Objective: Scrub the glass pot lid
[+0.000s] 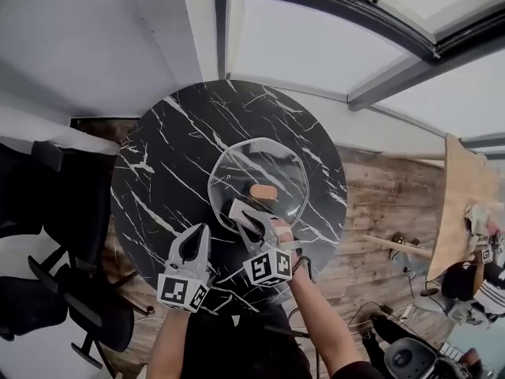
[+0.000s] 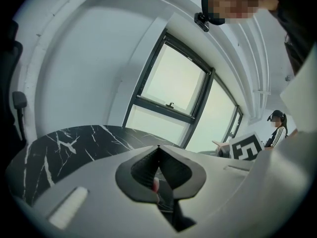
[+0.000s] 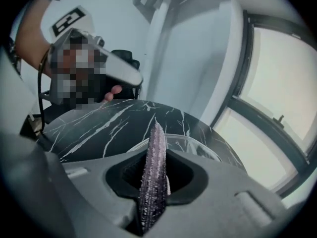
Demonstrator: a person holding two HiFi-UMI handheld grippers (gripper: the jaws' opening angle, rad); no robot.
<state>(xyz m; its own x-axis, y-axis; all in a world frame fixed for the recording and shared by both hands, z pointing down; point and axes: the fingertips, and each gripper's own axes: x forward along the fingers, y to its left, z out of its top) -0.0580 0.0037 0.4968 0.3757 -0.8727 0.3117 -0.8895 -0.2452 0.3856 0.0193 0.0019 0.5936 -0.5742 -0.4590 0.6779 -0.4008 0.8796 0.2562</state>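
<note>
The glass pot lid (image 1: 237, 172) lies flat near the middle of a round black marble table (image 1: 158, 172), its tan knob (image 1: 263, 192) on top. In the head view my right gripper (image 1: 243, 214) hovers over the lid's near rim. It is shut on a thin purple scrub pad (image 3: 153, 177), which stands on edge between the jaws in the right gripper view; the lid (image 3: 195, 147) shows just beyond. My left gripper (image 1: 197, 239) hangs over the bare table left of the lid, apart from it. In the left gripper view its jaws (image 2: 158, 152) are pressed together, holding nothing that I can make out.
Black office chairs (image 1: 47, 212) stand to the table's left. The near table edge is just under my hands. To the right are a wood floor (image 1: 387, 212) and a wooden table (image 1: 458, 204) where another person sits. Windows (image 2: 173, 83) are behind the table.
</note>
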